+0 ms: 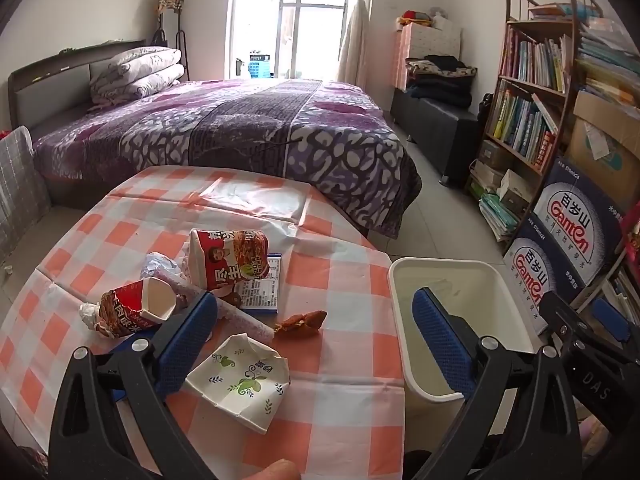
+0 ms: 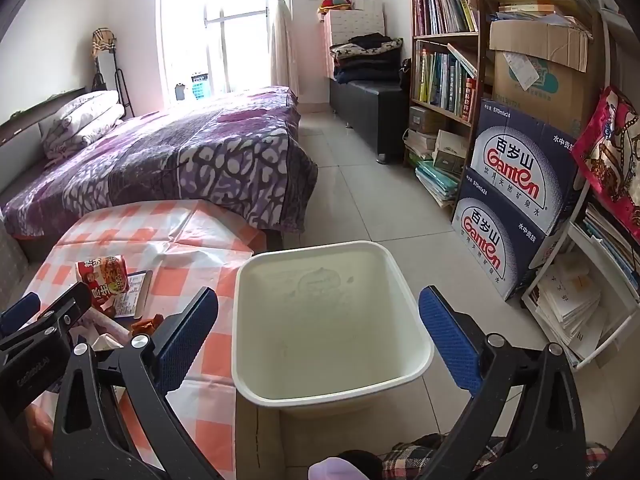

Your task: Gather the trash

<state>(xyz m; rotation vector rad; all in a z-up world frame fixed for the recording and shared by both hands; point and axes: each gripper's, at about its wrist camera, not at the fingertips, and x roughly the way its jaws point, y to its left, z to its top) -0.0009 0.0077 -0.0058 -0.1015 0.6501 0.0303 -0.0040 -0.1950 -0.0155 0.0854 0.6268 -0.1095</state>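
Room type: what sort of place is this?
Most likely a home bedroom: a made bed with a purple cover, a packed bookshelf, and a checkered table of trash beside a white bin.

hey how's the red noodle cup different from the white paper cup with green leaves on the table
The red noodle cup lies on its side farther back, still roughly cup-shaped; the white paper cup lies nearer, crushed flat. The noodle cup bears red food print, the paper cup green leaves. Both lie untouched on the checked tablecloth.
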